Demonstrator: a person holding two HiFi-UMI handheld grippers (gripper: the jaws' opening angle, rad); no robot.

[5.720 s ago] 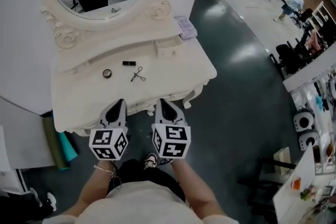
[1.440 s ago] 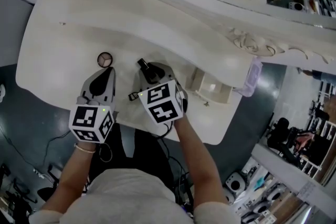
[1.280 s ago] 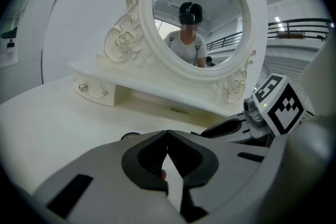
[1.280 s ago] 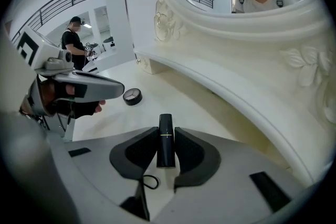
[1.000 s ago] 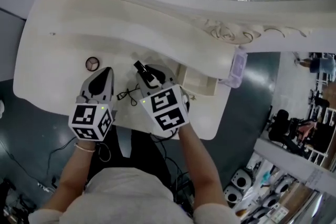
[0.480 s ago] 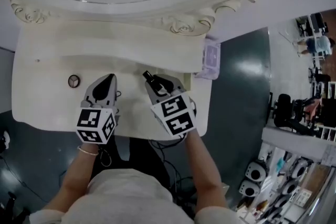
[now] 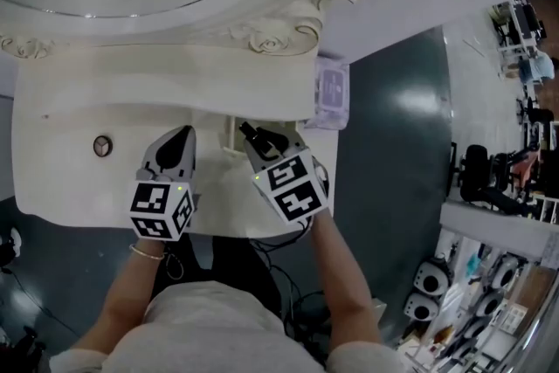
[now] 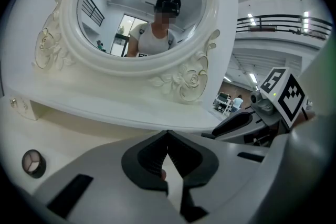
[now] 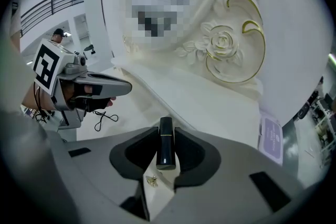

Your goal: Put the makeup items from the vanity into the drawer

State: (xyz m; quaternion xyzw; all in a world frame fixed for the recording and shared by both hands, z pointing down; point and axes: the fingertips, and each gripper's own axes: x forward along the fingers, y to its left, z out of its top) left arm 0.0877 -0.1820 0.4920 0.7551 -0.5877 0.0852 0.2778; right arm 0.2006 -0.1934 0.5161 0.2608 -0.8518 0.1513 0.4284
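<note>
The right gripper [image 9: 166, 134] clamps a slim black lipstick tube [image 9: 165, 149] lengthwise in its jaws, above the cream carved vanity table's [image 7: 52, 179] right edge, evidently ready for stowing. The left gripper's [image 8: 168, 136] jaws are closed and empty. A small round compact [image 7: 103, 146] waits toward the left edge.

Pale short-sleeved shirt [image 7: 223, 332]; grey left hand-held gripper [image 7: 184, 134], right hand-held gripper [image 7: 251, 139]

Oval mirror [image 8: 142, 8], person reflected in it. Carved white frame [image 7: 271, 35], rose relief [image 9: 221, 42] low on it. Lilac box [image 7: 333, 88] flat just beside frame's right end. Dark glossy floor [image 7: 393, 144]. Black office chair [image 7: 476, 169] far right. Balcony railing [image 8: 283, 21] behind.
</note>
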